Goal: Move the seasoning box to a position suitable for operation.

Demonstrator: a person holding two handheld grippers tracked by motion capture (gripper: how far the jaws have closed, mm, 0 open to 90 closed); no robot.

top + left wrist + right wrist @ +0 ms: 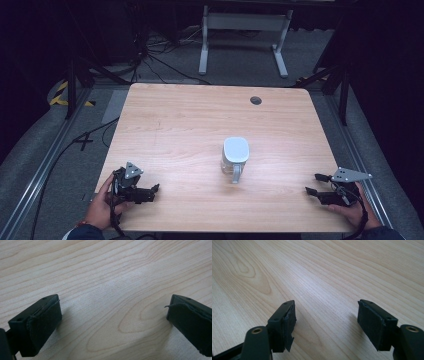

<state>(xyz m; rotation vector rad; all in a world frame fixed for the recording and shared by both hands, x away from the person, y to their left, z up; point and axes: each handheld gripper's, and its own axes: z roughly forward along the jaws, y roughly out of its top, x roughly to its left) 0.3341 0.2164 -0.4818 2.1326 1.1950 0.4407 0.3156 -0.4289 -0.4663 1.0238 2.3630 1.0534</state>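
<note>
Wooden table (190,125), light grain. A clear jug (234,159) with a white lid stands upright a little right of the table's middle, its handle toward the person's edge. Left gripper (156,189) sits low at the table's near-left corner, well apart from the jug, held in the left hand (100,205); jaws spread wide over bare wood, nothing between them. Right gripper (315,183) sits at the near-right corner, held in the right hand (352,210), pointing inward toward the jug; jaws also spread, empty.
</note>
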